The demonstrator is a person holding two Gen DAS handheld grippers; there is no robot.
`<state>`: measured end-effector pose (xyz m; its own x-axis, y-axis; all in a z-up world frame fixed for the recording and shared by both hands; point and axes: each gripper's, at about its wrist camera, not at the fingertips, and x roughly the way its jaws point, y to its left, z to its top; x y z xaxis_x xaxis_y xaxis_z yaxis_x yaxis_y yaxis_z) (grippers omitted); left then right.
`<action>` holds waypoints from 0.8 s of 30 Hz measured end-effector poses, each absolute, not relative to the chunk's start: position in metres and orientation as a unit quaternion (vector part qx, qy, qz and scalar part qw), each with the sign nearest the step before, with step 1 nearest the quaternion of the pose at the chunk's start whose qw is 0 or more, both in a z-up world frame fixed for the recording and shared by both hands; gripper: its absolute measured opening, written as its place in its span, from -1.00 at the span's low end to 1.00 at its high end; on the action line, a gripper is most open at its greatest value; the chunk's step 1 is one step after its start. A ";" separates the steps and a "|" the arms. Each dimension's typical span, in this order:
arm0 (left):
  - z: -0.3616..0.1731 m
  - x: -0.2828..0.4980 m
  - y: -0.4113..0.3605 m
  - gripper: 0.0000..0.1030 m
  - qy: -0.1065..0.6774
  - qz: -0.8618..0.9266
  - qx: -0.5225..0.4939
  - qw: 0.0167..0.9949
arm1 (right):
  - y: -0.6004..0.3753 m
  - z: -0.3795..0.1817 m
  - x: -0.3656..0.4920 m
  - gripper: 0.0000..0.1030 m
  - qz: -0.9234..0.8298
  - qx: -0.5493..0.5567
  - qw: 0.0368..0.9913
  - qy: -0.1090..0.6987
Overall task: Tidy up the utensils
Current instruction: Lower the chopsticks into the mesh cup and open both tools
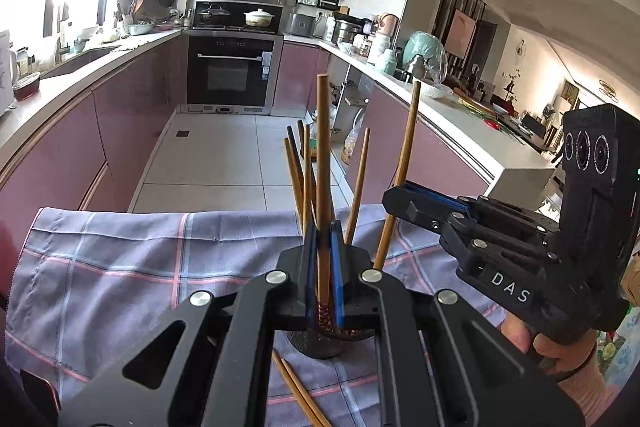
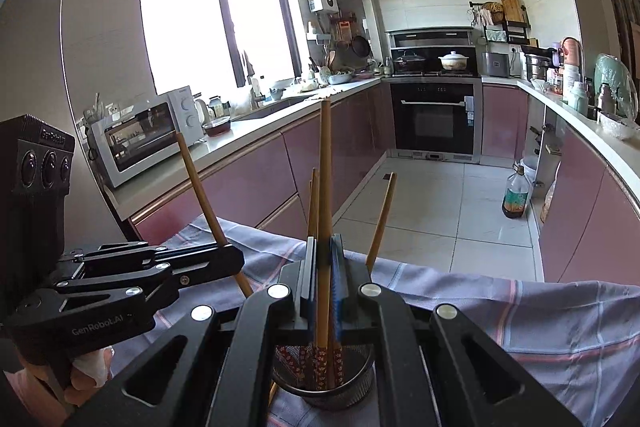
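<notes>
clamping one chopstick [image 1: 322,163] each, both tools [image 1: 325,227]

Bright daylight from blown-out window [image 2: 216,23]; sharp centre, fisheye-warped, vignetted edges.

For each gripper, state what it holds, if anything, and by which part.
Left gripper and right gripper each clamp one wooden chopstick partway up its shaft, patterned end down at the mesh holder.

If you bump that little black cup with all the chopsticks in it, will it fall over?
Probably it could. The mesh cup looks small and light, while the tall chopsticks lean outward above its rim. It also stands on a soft checked cloth, so it may slide or wobble.
</notes>
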<state>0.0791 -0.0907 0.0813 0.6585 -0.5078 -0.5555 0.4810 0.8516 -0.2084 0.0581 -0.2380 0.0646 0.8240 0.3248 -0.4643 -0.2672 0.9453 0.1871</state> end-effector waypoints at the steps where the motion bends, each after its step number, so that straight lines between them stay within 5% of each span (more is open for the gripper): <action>1: 0.076 0.082 -0.091 -0.86 0.316 -0.270 -0.019 0.909 | -0.237 0.062 0.060 -0.90 0.154 0.055 0.952 0.259; 20: 0.032 0.117 -0.098 -0.83 0.351 -0.237 0.005 0.906 | -0.228 0.041 0.077 -0.83 0.145 0.054 0.936 0.316; 24: 0.032 0.117 -0.097 -0.66 0.348 -0.229 0.008 0.909 | -0.231 0.038 0.076 -0.83 0.144 0.059 0.935 0.318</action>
